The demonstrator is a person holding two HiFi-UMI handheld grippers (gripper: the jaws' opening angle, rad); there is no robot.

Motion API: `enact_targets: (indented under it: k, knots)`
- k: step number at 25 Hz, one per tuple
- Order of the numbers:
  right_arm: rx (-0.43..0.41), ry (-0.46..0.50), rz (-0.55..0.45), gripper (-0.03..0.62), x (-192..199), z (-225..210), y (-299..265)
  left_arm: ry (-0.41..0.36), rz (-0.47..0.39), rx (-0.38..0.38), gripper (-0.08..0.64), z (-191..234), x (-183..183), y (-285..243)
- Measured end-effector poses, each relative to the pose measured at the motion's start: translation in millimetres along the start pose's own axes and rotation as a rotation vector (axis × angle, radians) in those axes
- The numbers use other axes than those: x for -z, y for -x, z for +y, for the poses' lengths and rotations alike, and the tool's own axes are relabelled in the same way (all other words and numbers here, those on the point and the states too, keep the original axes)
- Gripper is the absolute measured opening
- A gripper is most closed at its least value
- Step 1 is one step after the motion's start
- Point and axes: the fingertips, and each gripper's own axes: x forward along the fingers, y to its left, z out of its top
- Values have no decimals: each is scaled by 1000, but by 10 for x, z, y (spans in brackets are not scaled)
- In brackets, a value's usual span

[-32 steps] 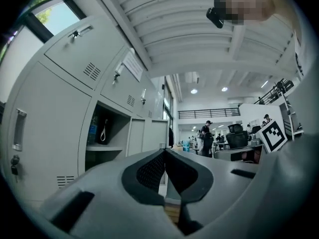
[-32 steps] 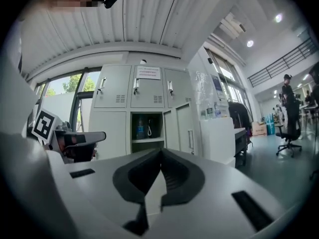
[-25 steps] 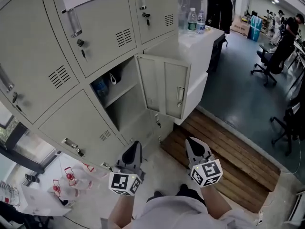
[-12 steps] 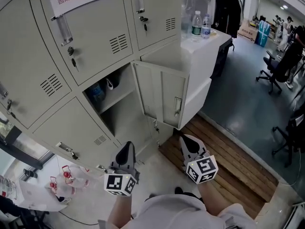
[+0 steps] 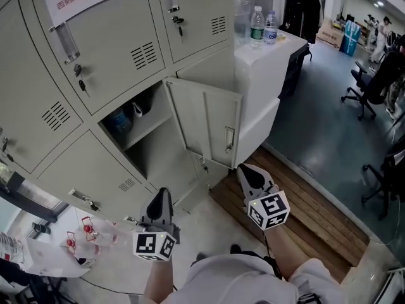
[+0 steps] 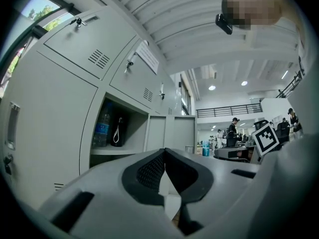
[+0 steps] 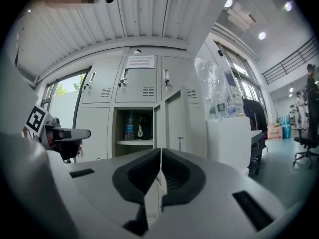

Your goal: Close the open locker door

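Note:
The grey locker door (image 5: 204,120) stands swung open to the right of its compartment (image 5: 149,145), handle on its free edge. Inside, a water bottle (image 5: 118,120) and a dark item (image 5: 140,108) rest on the shelf. My left gripper (image 5: 162,191) is shut and empty, low in front of the lockers, below the compartment. My right gripper (image 5: 243,168) is also shut and empty, just below the door's free lower corner and apart from it. The right gripper view shows the door (image 7: 172,122) edge-on ahead, beside the bottle (image 7: 129,126). The left gripper view shows the compartment (image 6: 119,133) ahead.
A white cabinet (image 5: 262,68) with water bottles (image 5: 256,24) on top stands right behind the open door. A wooden platform (image 5: 310,217) lies on the floor to the right. Plastic bags (image 5: 85,238) lie at the lower left. Office chairs (image 5: 367,84) stand farther right.
The head view has shifted, so the lockers sit further left. My right gripper has come up closer to the door's lower corner. The door keeps about the same angle.

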Motion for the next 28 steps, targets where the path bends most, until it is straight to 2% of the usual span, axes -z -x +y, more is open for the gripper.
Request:
enact_targets:
  k: [15,28]
  knots:
    - [51,42,26,12,-63,-881,-743,-7,26,-81,8,93,57,63]
    - [49,24,51,12,-8,-885,-914,-14,41,-60,8,108,78,51]
